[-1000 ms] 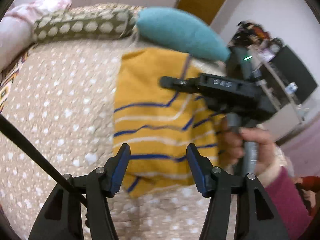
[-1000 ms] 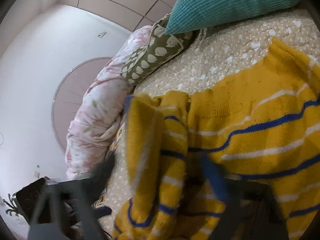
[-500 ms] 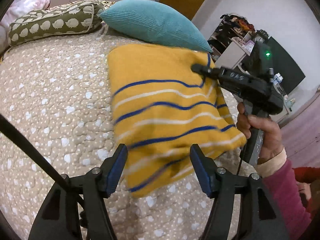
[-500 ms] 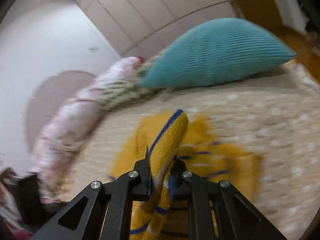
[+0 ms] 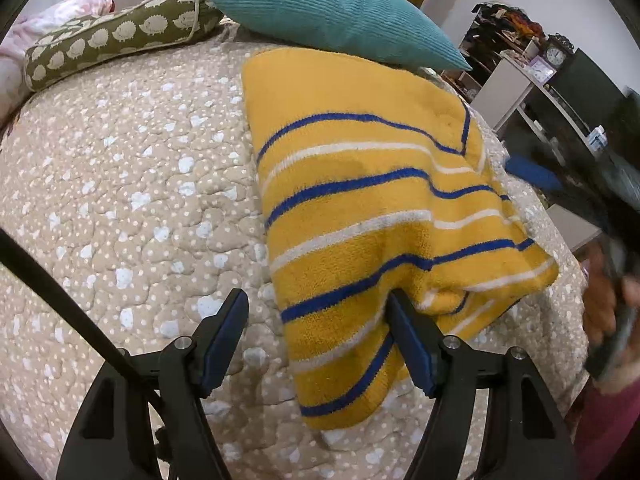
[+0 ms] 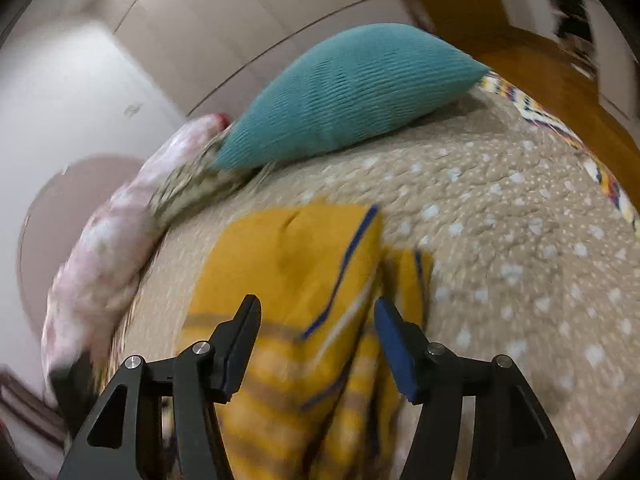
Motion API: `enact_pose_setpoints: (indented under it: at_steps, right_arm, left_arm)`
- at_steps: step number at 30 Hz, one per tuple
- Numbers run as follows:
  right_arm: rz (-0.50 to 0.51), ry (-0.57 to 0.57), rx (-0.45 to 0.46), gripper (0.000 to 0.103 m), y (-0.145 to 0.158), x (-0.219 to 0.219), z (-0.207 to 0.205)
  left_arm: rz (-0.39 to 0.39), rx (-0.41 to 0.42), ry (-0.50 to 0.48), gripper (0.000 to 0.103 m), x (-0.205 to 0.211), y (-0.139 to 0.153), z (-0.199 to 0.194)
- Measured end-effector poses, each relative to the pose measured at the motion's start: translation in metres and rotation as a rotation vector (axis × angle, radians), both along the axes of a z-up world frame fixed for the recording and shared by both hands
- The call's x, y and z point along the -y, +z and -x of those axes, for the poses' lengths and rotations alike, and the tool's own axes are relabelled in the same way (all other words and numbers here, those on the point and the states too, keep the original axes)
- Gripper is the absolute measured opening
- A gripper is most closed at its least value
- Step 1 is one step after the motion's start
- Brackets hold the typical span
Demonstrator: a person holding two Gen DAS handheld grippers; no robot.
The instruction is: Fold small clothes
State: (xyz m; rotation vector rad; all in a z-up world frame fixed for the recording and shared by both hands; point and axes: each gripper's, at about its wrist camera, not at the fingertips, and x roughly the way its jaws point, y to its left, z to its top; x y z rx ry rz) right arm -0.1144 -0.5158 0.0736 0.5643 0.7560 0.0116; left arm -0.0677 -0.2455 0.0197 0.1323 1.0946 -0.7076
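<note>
A yellow knit garment (image 5: 368, 208) with blue and white stripes lies folded flat on the beige dotted bedspread (image 5: 132, 184). My left gripper (image 5: 320, 340) is open and empty, just above the garment's near left corner. My right gripper (image 6: 316, 344) is open and empty above the same garment (image 6: 304, 292), which is blurred in the right wrist view. The hand holding the right gripper (image 5: 612, 304) shows blurred at the right edge of the left wrist view.
A teal pillow (image 5: 336, 16) rests at the head of the bed, touching the garment's far edge. A green hedgehog-print bolster (image 5: 116, 36) and a pink floral bundle (image 6: 104, 248) lie to its left. Shelves and a dark cabinet (image 5: 560, 92) stand beyond the bed's right edge.
My right gripper has let go of the garment's fold and pulled back to the right. The garment now lies flat, folded over. My left gripper stayed open and moved slightly closer.
</note>
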Motion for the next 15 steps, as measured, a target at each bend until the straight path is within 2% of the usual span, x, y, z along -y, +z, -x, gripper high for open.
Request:
enact_pose_setpoints:
  at_steps: [4,6,8,9,15]
  right_arm:
    - [0.067,0.114,-0.046,0.064,-0.007,-0.032,0.023]
    - [0.096,0.137,-0.08,0.058,-0.018,-0.044,0.025]
    - [0.161,0.148,-0.098,0.015,-0.026,-0.054,0.028]
    - [0.191,0.144,-0.101,0.015,-0.026,-0.057,0.032]
    - [0.223,0.104,-0.006,0.013,-0.005,-0.052,0.066]
  left_arm:
    - [0.005,-0.009,0.018,0.073,-0.002,-0.002,-0.006]
    - [0.002,-0.008,0.024,0.073,-0.002,-0.002,-0.004]
    - [-0.005,-0.009,0.029,0.073,-0.002,0.0,-0.002]
    - [-0.007,-0.009,0.03,0.073,-0.003,0.001,0.0]
    - [-0.005,0.024,0.023,0.079,-0.009,0.008,0.01]
